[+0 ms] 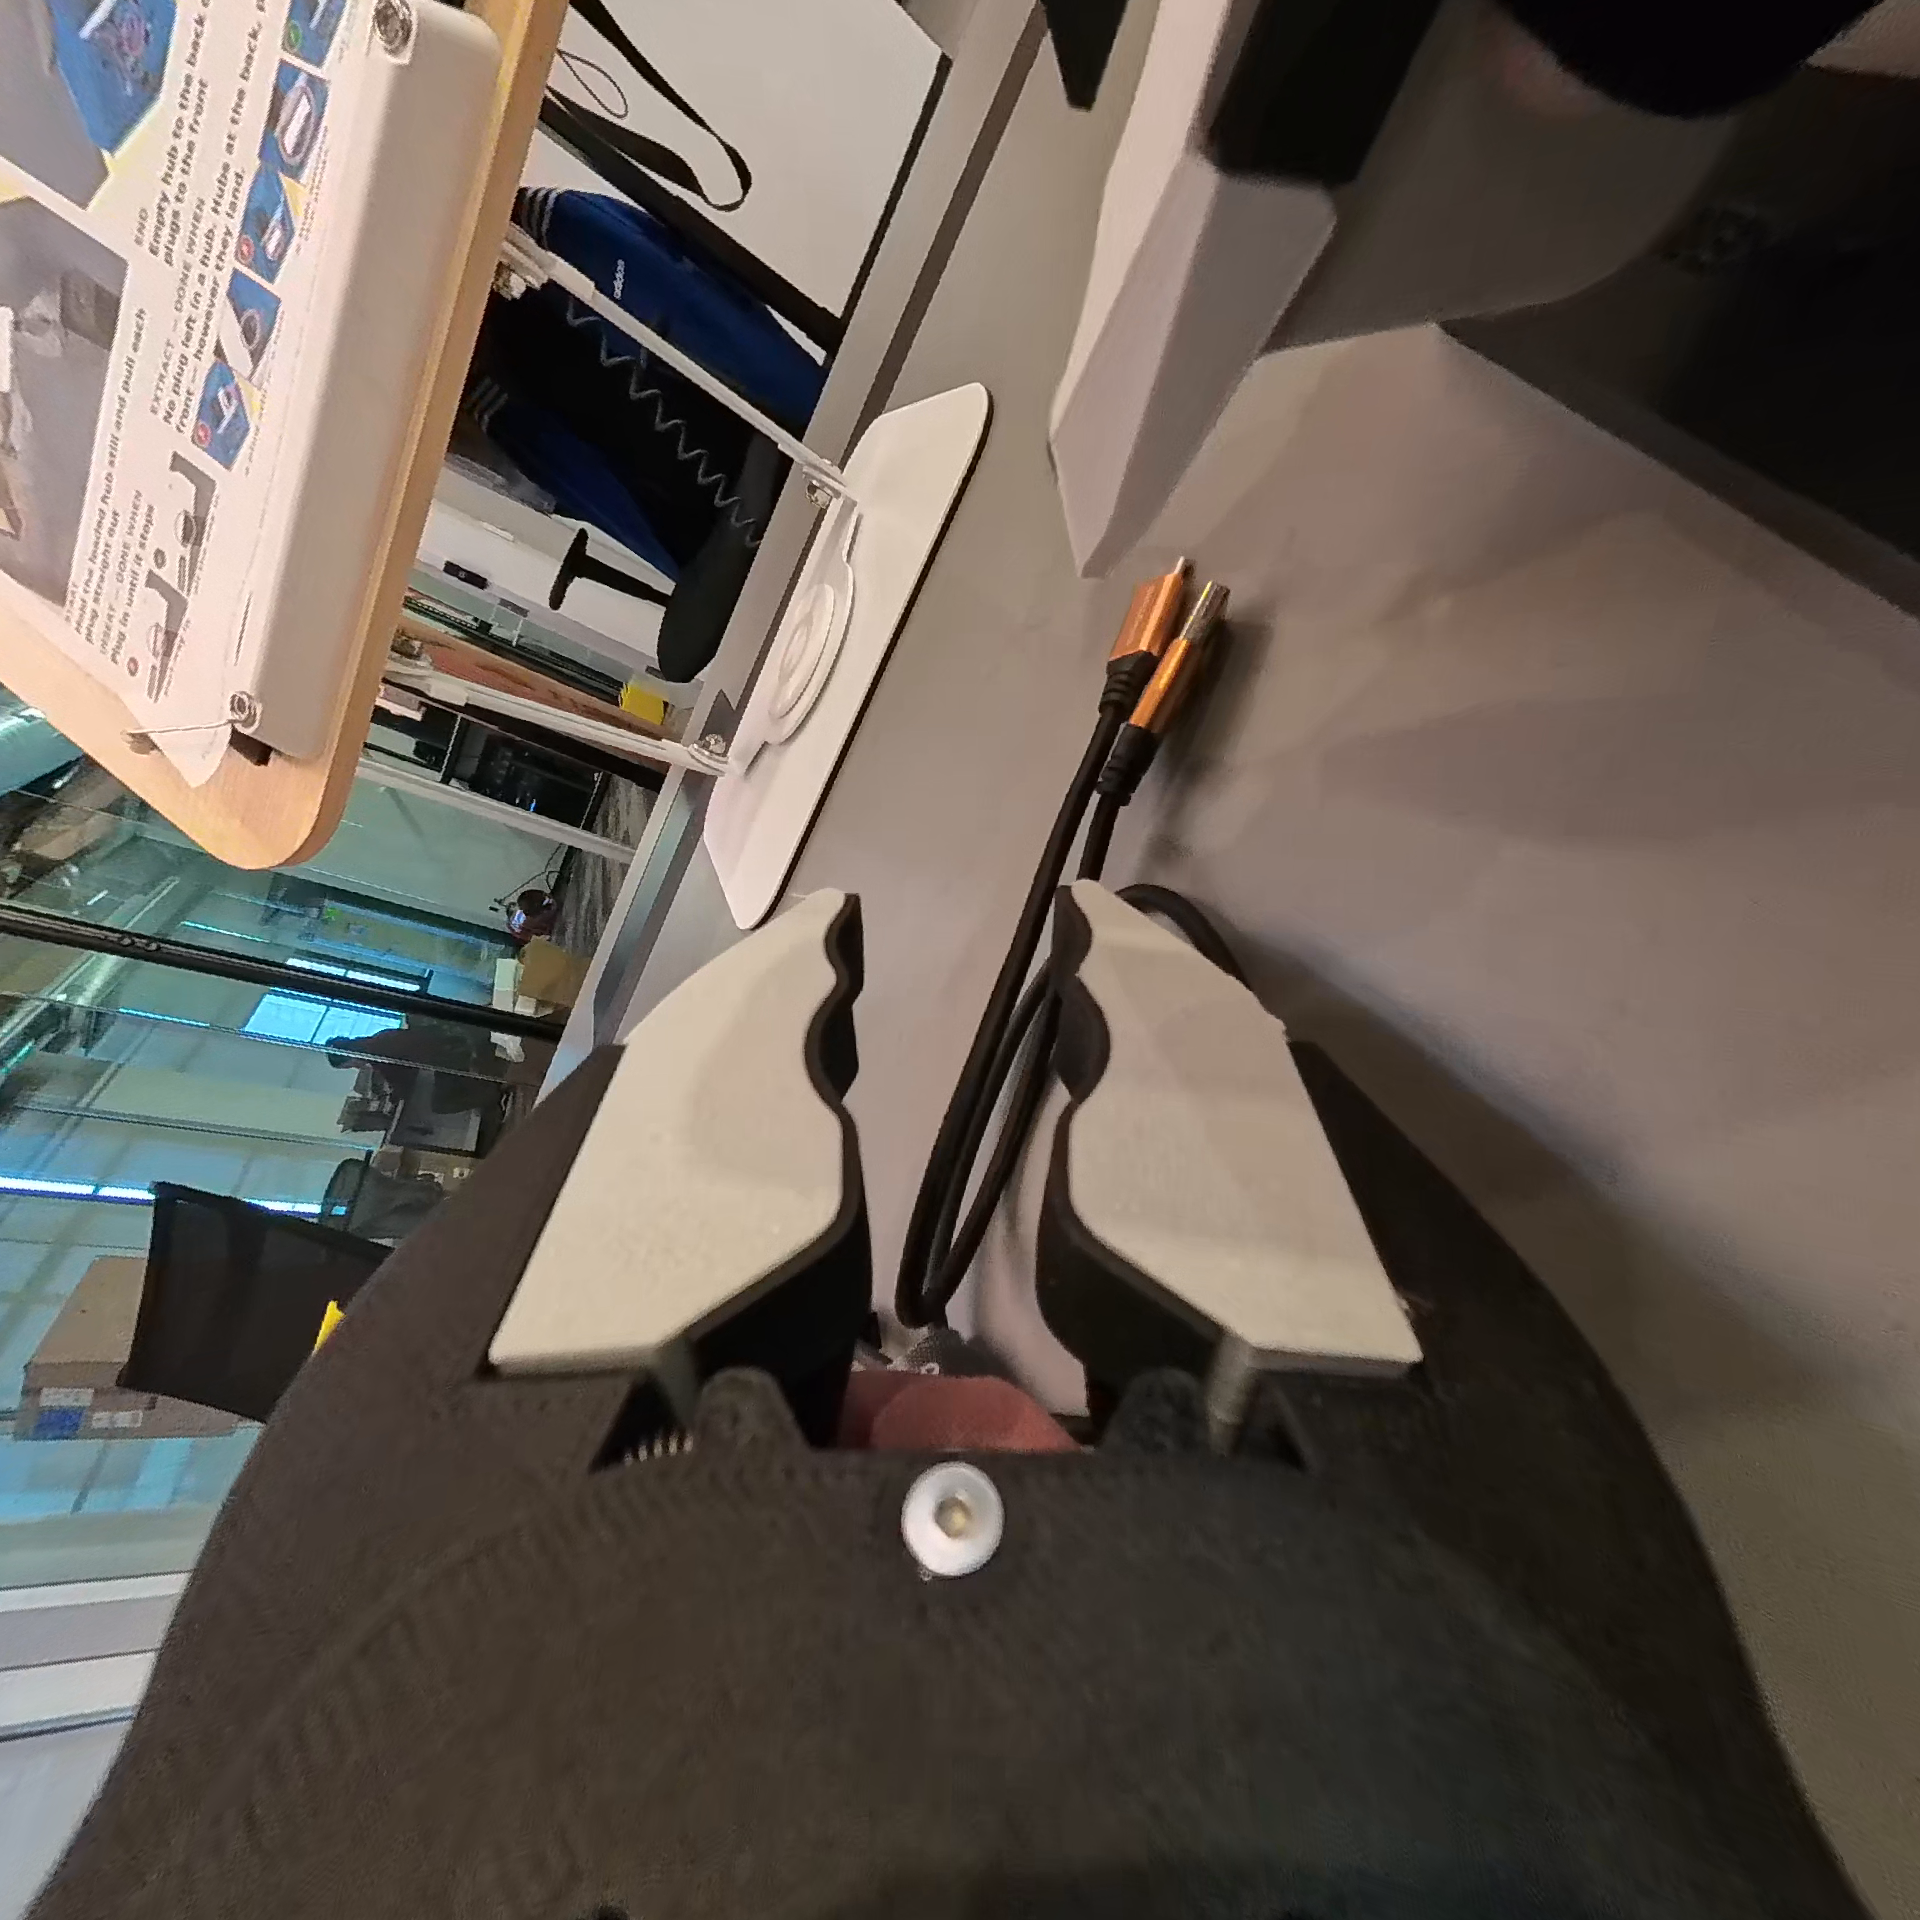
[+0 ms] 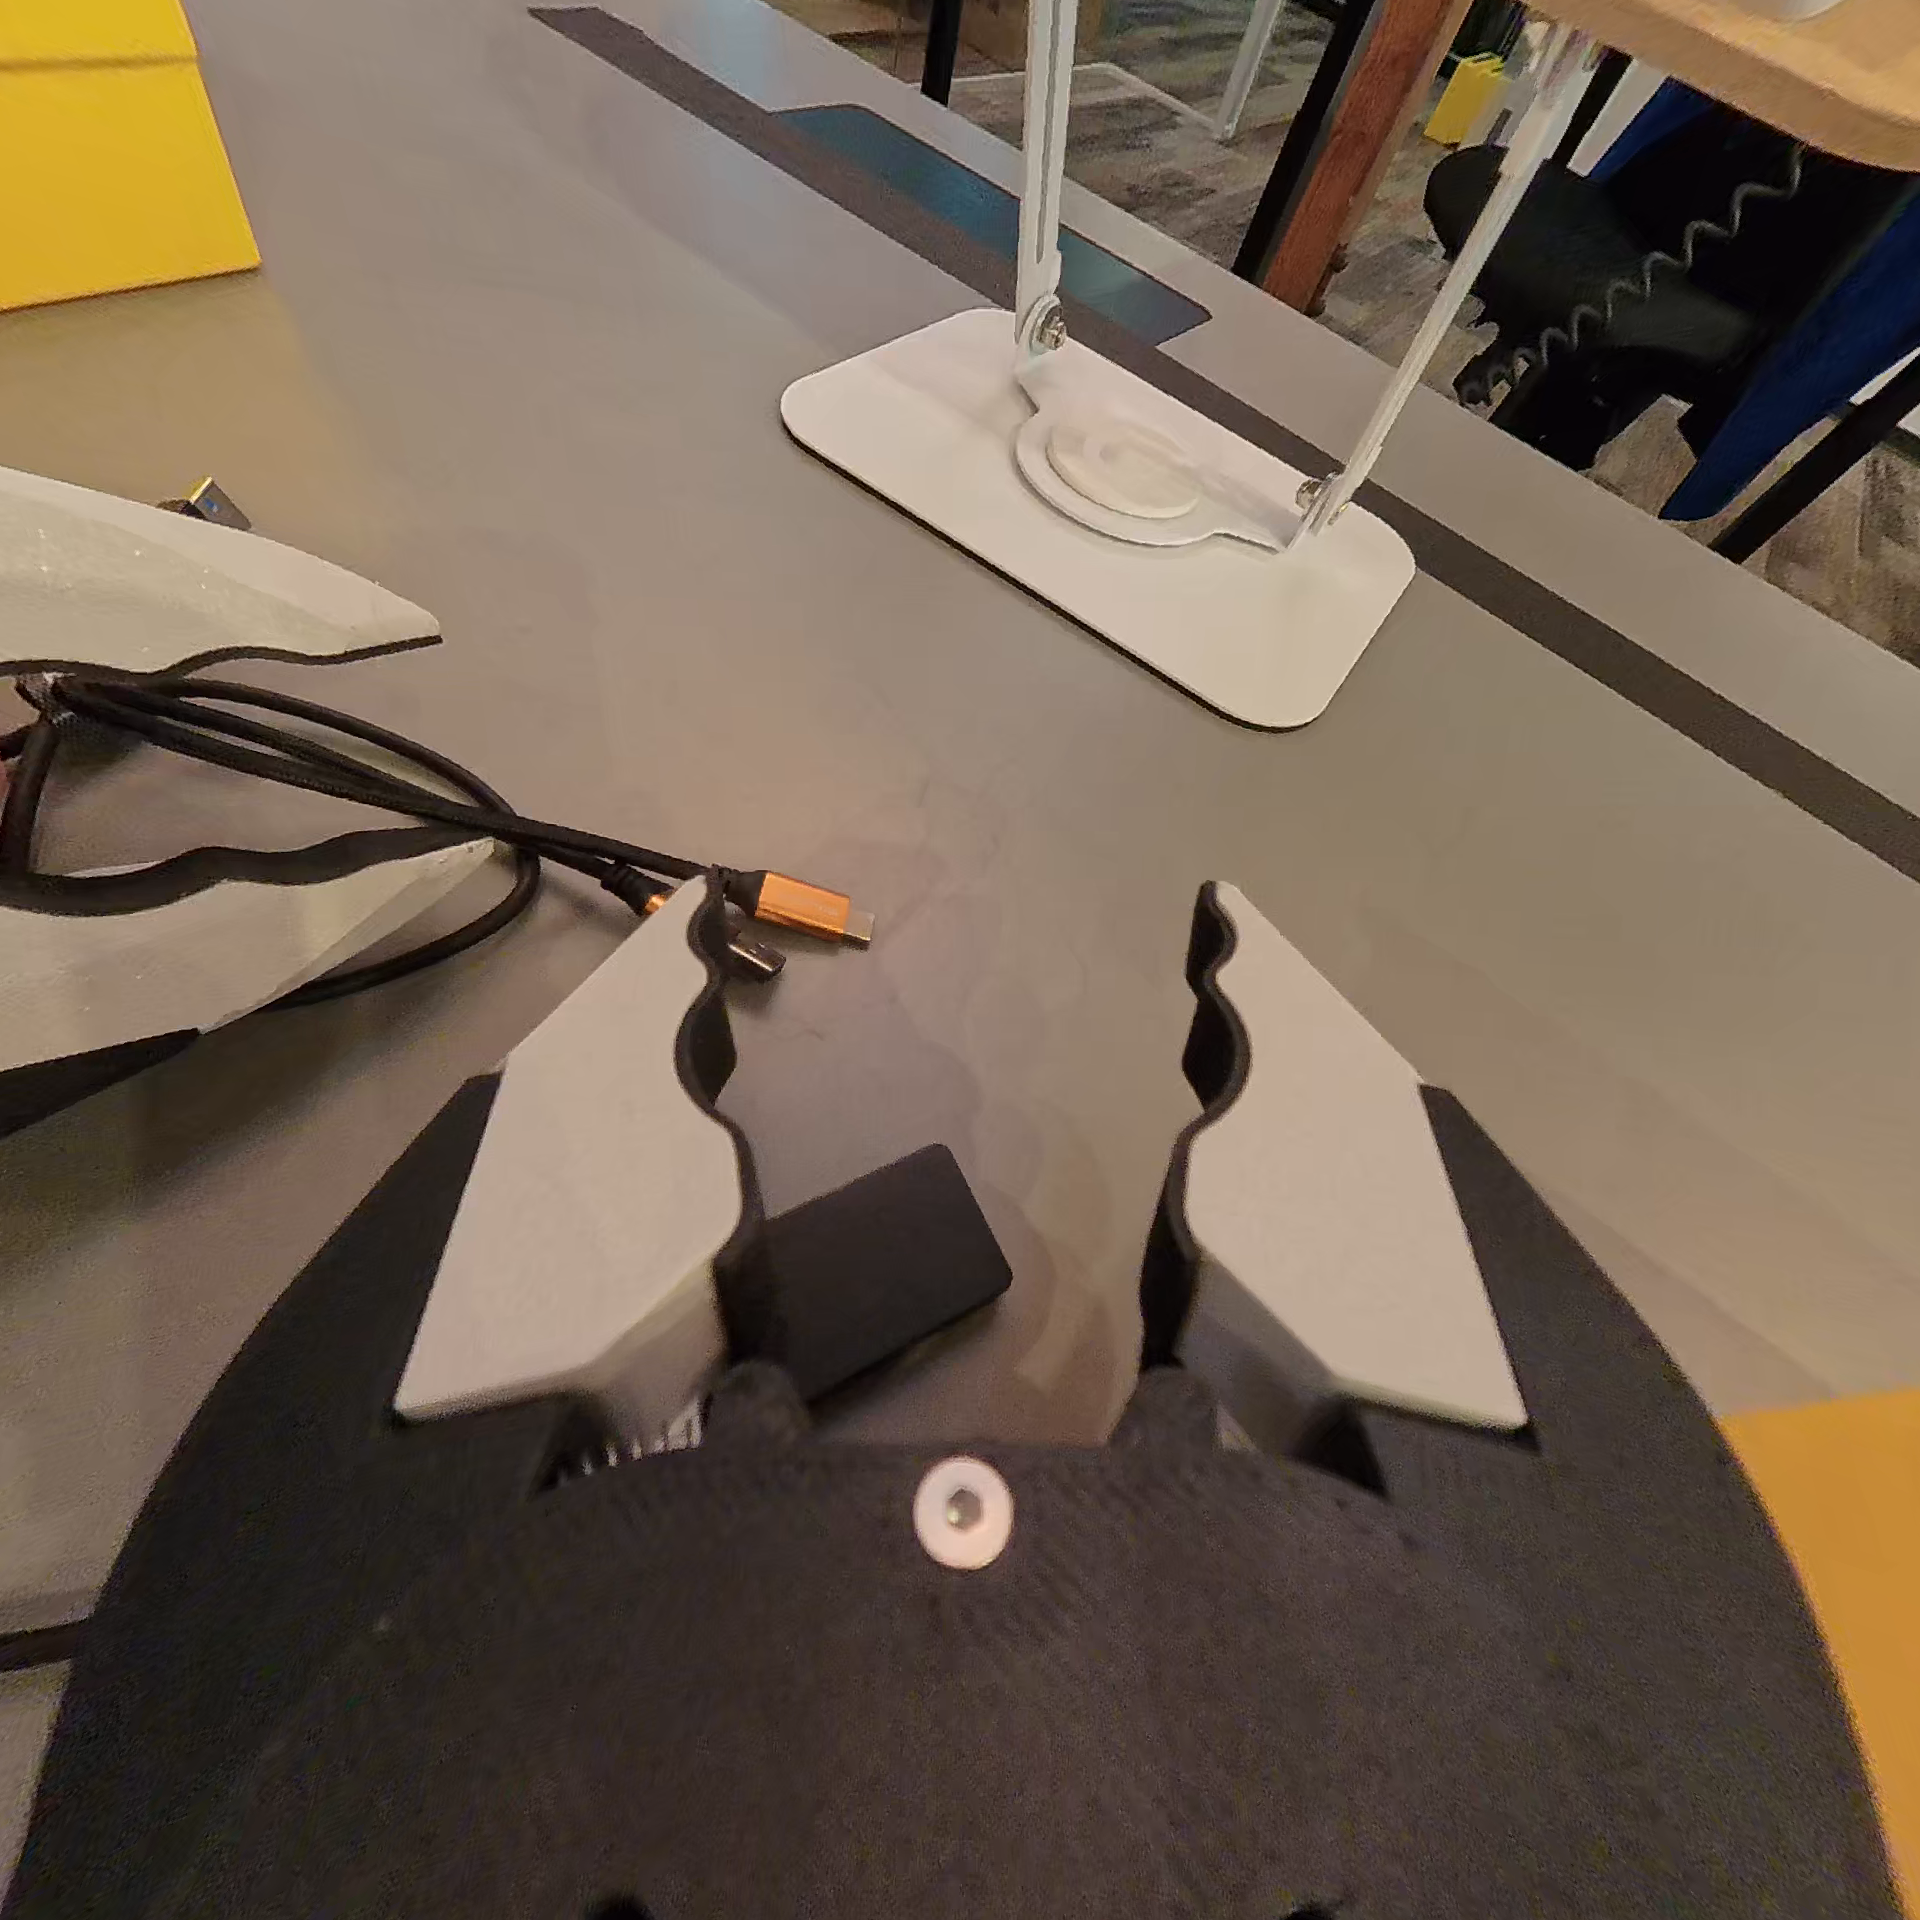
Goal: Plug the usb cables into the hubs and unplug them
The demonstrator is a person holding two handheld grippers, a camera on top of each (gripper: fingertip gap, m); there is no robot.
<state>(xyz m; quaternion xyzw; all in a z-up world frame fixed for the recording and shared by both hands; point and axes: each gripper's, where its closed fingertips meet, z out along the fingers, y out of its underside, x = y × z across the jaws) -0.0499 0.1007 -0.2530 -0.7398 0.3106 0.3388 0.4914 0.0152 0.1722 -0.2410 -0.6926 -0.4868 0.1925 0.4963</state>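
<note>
Two black USB cables with orange-collared plugs (image 1: 1148,634) lie on the grey table (image 1: 1507,935). In the right wrist view, one plug (image 2: 805,906) lies in the open. The other plug (image 2: 750,951) is partly behind my right gripper's left finger. My left gripper (image 1: 961,925) is open, with the cables (image 1: 997,1091) running loosely between its fingers. It also shows at the left of the right wrist view (image 2: 462,738). My right gripper (image 2: 951,894) is wide open. It hovers over a black hub (image 2: 883,1262) lying on the table between its fingers.
A white stand base (image 2: 1101,520) sits near the table's far edge and carries a wooden board with an instruction sheet (image 1: 260,416). A yellow box (image 2: 104,156) stands at the far left. A blue-tipped plug (image 2: 208,501) peeks out behind my left gripper. Chairs stand beyond the edge.
</note>
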